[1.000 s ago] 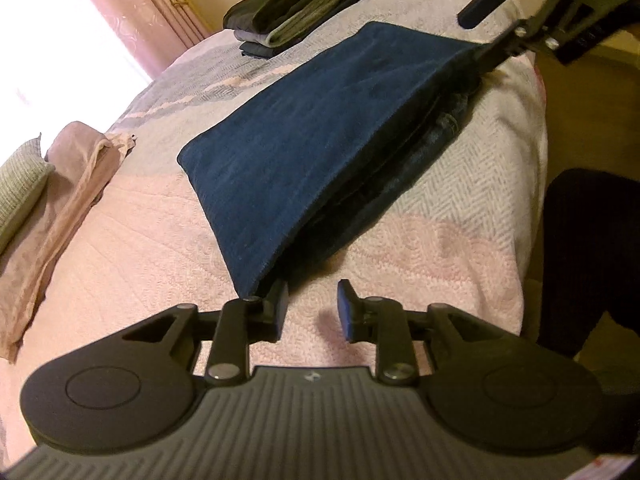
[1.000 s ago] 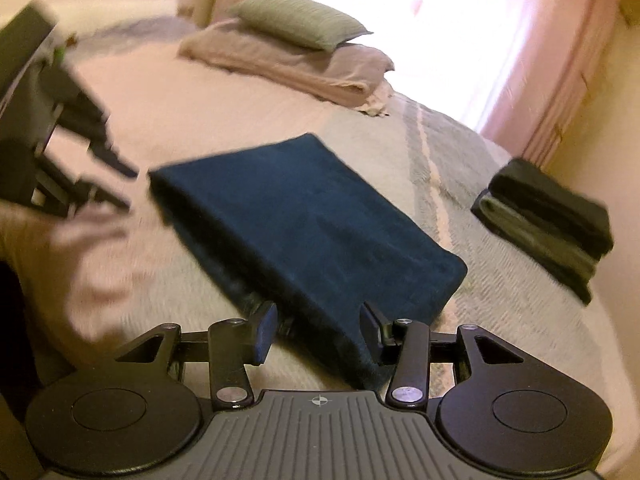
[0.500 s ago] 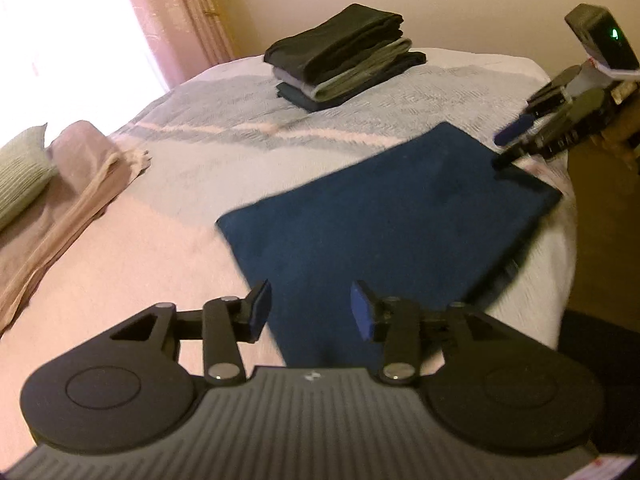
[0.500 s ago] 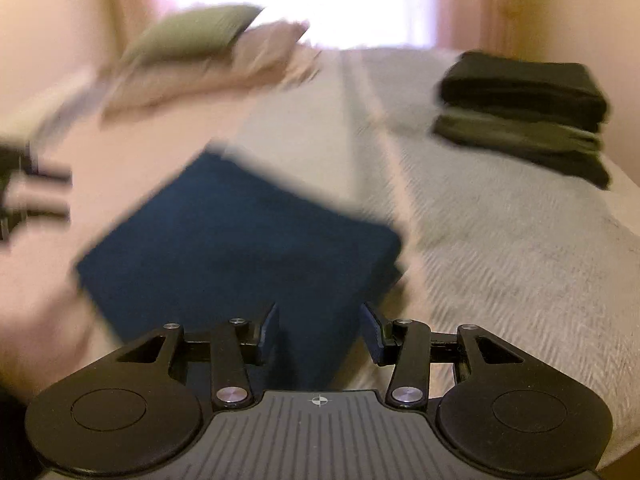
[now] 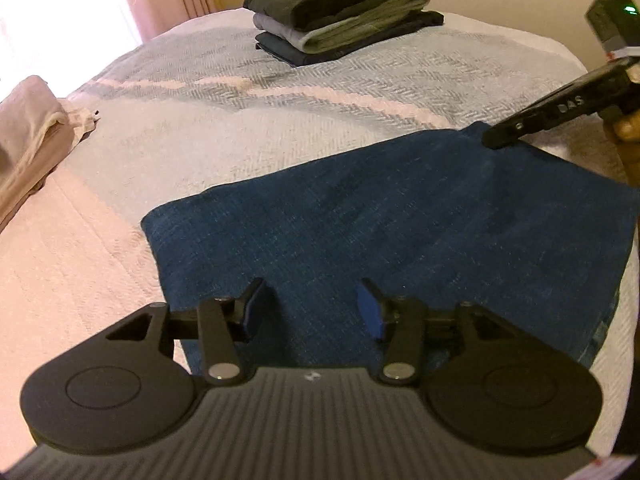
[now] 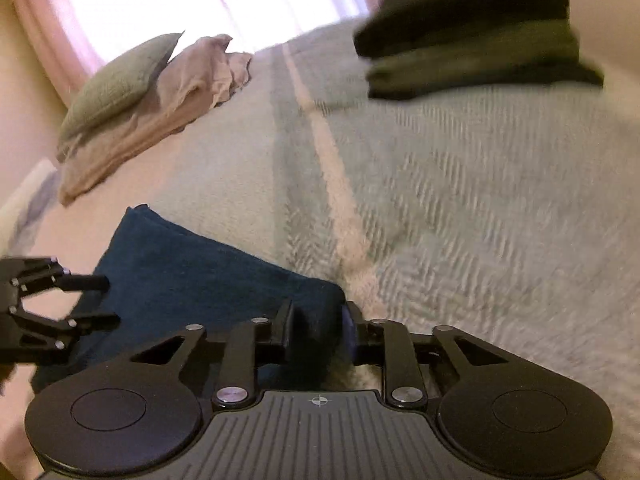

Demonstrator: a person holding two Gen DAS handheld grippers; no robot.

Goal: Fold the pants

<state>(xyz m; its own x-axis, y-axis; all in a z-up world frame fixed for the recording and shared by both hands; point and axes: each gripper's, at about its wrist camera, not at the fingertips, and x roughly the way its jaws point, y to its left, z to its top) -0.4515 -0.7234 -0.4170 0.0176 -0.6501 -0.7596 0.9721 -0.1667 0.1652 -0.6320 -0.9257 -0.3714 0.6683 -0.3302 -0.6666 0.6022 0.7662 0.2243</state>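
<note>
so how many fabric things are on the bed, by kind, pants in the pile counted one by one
folded blue pants lying flat near the claws: 1
folded pants in the pile at the far end: 4 layers show (black, grey, olive, dark navy)
pillows: 2, a green pillow resting on a pinkish pillow
total: 7

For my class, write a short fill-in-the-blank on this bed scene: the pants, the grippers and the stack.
1. The folded blue pants lie on the ____.
2. The left gripper hovers over the pants with its jaws ____.
3. The stack of folded clothes has a ____ garment on top.
4. The green cushion rests on a ____ pillow.

Missing words: bed; open; black; pink
</note>
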